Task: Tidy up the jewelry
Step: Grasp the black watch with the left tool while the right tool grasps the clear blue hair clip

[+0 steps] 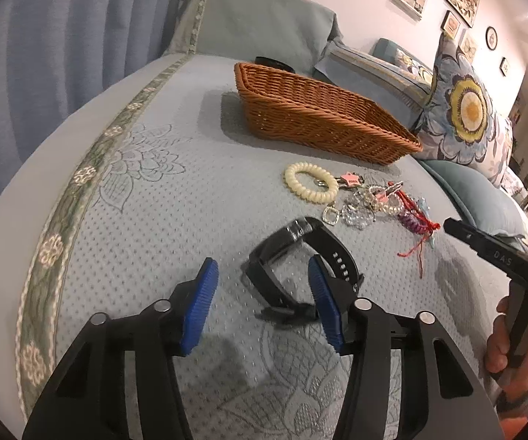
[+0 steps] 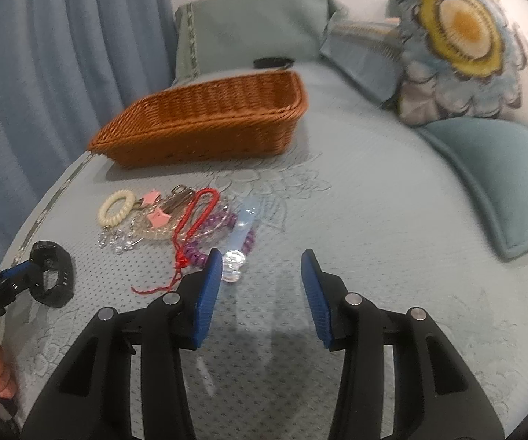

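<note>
Spread wide, the left gripper (image 1: pixel 262 295) straddles the black watch (image 1: pixel 300 260) near the basket (image 1: pixel 322 117); its jaws should close squarely on the strap. Right gripper (image 2: pixel 262 293) hangs released.

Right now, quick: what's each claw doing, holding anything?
Left claw: open, holding nothing; the black watch lies on the bedspread between its fingers.
Right claw: open, empty, beside the jewelry pile.
</note>
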`<control>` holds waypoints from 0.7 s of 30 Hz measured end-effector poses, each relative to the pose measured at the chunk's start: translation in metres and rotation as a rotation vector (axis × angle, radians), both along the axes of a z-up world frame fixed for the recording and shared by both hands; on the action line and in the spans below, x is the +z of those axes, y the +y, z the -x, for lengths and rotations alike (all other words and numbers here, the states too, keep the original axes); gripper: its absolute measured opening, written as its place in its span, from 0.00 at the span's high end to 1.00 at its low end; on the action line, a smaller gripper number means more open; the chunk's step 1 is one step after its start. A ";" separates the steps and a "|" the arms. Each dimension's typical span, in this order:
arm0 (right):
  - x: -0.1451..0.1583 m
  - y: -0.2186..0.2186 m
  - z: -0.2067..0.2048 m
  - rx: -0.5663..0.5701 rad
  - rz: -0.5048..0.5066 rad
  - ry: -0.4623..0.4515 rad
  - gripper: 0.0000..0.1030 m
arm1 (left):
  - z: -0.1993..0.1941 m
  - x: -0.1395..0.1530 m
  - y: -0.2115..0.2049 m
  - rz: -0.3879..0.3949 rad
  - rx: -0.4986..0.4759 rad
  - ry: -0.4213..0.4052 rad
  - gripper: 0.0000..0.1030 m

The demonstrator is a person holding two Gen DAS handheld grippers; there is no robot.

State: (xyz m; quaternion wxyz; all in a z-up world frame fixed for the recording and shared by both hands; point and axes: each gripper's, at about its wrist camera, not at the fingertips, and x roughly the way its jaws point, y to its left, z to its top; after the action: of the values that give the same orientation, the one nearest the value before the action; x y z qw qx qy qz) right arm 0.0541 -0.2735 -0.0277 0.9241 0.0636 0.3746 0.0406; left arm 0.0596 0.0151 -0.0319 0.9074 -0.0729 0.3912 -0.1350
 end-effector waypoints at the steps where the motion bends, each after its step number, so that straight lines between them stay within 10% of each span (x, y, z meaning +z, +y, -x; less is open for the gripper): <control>1: 0.001 0.001 -0.002 0.005 -0.015 0.008 0.60 | -0.003 0.000 0.001 0.009 -0.001 0.011 0.55; 6: 0.001 0.008 -0.022 0.003 0.001 0.049 0.61 | -0.014 -0.002 -0.005 0.004 -0.024 0.033 0.58; 12: -0.010 0.021 -0.042 0.007 0.074 0.110 0.84 | -0.022 -0.003 -0.016 -0.032 -0.045 0.030 0.66; 21: -0.008 -0.006 -0.024 -0.026 0.066 0.097 0.86 | -0.021 -0.004 -0.016 -0.028 -0.043 0.012 0.71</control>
State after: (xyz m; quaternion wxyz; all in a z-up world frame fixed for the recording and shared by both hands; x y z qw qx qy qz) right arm 0.0779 -0.2791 -0.0360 0.9068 0.0399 0.4194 0.0129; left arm 0.0802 -0.0005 -0.0361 0.9028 -0.0525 0.4001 -0.1487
